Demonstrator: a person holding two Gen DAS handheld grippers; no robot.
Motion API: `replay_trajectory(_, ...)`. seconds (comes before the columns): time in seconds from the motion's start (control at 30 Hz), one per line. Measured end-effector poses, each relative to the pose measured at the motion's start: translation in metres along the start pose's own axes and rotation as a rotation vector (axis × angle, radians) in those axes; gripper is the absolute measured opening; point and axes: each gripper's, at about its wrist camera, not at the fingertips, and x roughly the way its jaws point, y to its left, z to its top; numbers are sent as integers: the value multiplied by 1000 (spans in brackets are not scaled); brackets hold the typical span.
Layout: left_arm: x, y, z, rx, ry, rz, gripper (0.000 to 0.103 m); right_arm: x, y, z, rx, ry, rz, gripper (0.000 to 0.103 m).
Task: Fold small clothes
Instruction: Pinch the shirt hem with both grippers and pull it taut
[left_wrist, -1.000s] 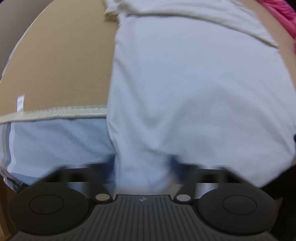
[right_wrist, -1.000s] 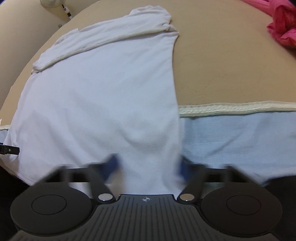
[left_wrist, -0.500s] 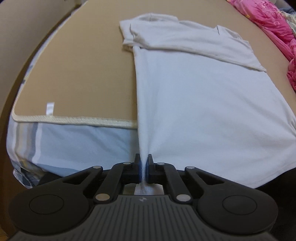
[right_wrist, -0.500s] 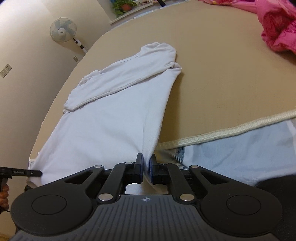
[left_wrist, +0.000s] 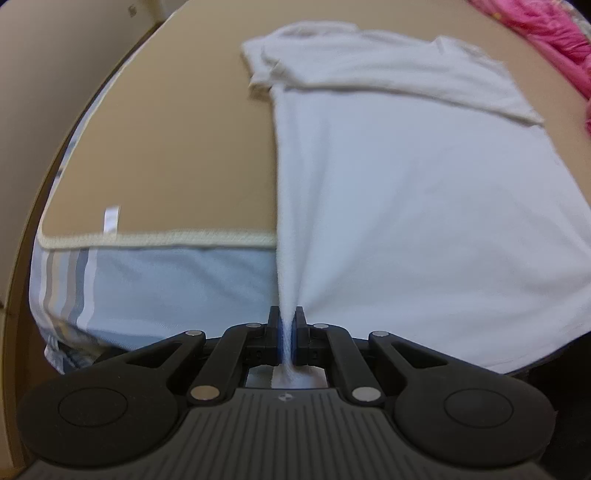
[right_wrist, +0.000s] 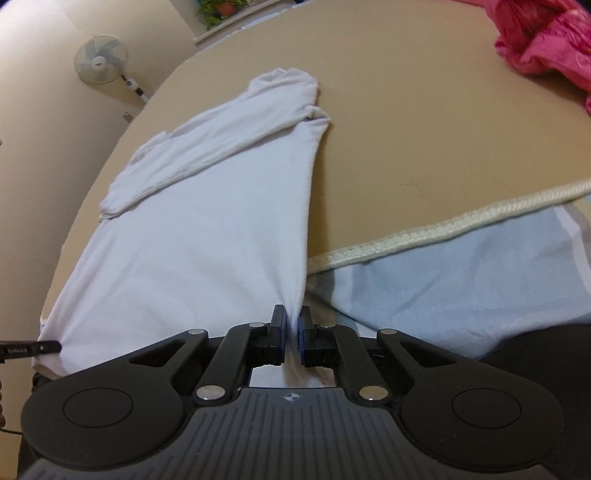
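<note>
A white T-shirt (left_wrist: 424, 184) lies on the tan mat, sleeves folded across its far end, hem hanging over the near edge. My left gripper (left_wrist: 286, 325) is shut on the shirt's left hem corner, the cloth pinched between its pads and pulled taut. My right gripper (right_wrist: 293, 325) is shut on the right hem corner of the same shirt (right_wrist: 207, 221). The tip of the left gripper (right_wrist: 29, 349) shows at the left edge of the right wrist view.
The tan mat (left_wrist: 177, 158) has a cream braided edge (right_wrist: 461, 225) over a light blue striped sheet (left_wrist: 166, 288). A pink garment pile (right_wrist: 546, 40) lies at the far right. A fan (right_wrist: 101, 61) stands by the wall.
Both grippers closed on the shirt's hem corners and pulled back and up, drawing the hem taut over the mat's edge. The views have cleared from blurred to steady.
</note>
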Motion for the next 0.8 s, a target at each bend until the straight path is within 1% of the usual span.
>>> replay_trajectory(0.13, 21, 9, -6, -14, 47, 6, 5, 13, -4, -5, 5, 31, -22, 7)
replay_trajectory(0.2, 31, 13, -7, -21, 68, 8, 6, 18, -9, -6, 21, 52, -36, 11)
replay_trajectory(0.23, 35, 14, -8, -26, 78, 16, 9, 20, -12, -6, 31, 59, -44, 11)
replay_trajectory(0.27, 39, 16, -7, -31, 89, 16, 11, 22, -15, -5, 47, 67, -50, 14)
replay_trajectory(0.3, 42, 18, -8, -33, 96, 6, 13, 23, -18, -5, 66, 74, -53, 25)
replay_trajectory(0.33, 43, 18, -7, -33, 101, -3, 20, 23, -20, -5, 81, 76, -54, 40)
replay_trajectory(0.37, 45, 19, -7, -32, 108, -14, 38, 23, -22, -4, 92, 76, -58, 49)
replay_trajectory(0.4, 46, 20, -7, -32, 112, -27, 50, 23, -23, -4, 97, 74, -60, 63)
replay_trajectory(0.43, 46, 21, -7, -36, 107, -39, 71, 23, -23, -4, 98, 72, -55, 70)
replay_trajectory(0.47, 46, 20, -6, -38, 96, -52, 84, 25, -23, -4, 95, 75, -38, 72)
replay_trajectory(0.5, 48, 20, -6, -38, 90, -63, 86, 28, -23, -4, 91, 84, -24, 74)
replay_trajectory(0.53, 50, 18, -4, -36, 93, -76, 86, 33, -23, -3, 84, 96, -17, 75)
replay_trajectory(0.57, 54, 15, -3, -36, 107, -92, 85, 38, -22, -2, 75, 111, -13, 75)
replay_trajectory(0.6, 60, 13, -1, -41, 130, -103, 81, 45, -19, -3, 53, 129, -11, 77)
replay_trajectory(0.63, 64, 9, 0, -39, 158, -109, 59, 48, -13, -2, 20, 140, -20, 64)
replay_trajectory(0.67, 62, 2, 1, -2, 164, -91, 29, 49, -5, -2, -33, 152, -22, 48)
replay_trajectory(0.7, 55, -4, 1, 34, 158, -100, 6, 48, 2, -1, -71, 173, 5, 3)
replay_trajectory(0.73, 48, -8, 2, 44, 155, -113, 5, 45, 7, -1, -81, 187, 32, 5)
replay_trajectory(0.8, 25, -12, 1, 62, 112, -110, 5, 29, 22, 2, -133, 160, 53, 5)
